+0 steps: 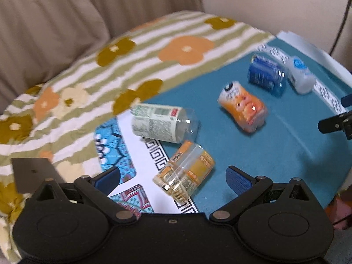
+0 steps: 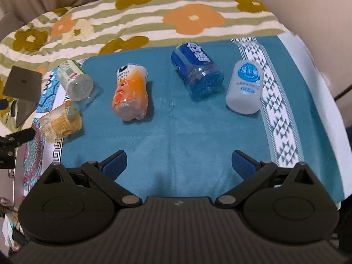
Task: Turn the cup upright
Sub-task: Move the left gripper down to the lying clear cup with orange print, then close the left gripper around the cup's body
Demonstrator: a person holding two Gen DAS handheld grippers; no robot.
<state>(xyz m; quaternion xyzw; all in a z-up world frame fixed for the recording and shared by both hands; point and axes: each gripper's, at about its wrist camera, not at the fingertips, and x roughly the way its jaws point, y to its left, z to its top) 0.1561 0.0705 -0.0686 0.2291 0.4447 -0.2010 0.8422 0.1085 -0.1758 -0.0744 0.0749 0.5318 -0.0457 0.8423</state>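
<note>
Several plastic cups lie on their sides on a teal cloth [image 2: 176, 132]. In the right wrist view they are a green-label cup [image 2: 76, 80], a yellow-label cup [image 2: 61, 123], an orange cup [image 2: 131, 93], a blue cup [image 2: 197, 71] and a white cup [image 2: 245, 87]. My right gripper [image 2: 179, 161] is open and empty, short of the orange and blue cups. My left gripper [image 1: 172, 177] is open, its fingers either side of the yellow-label cup [image 1: 183, 172], not touching it. The green-label cup [image 1: 162, 123], orange cup [image 1: 243, 106], blue cup [image 1: 266, 76] and white cup [image 1: 300, 74] lie beyond.
The cloth lies on a striped floral blanket [image 2: 154, 22] over a beige sofa [image 1: 55, 22]. Patterned mats [image 1: 114, 145] sit under the left cups. The other gripper shows at the right edge of the left wrist view [image 1: 338, 123]. A cable [image 1: 343, 17] hangs at the right.
</note>
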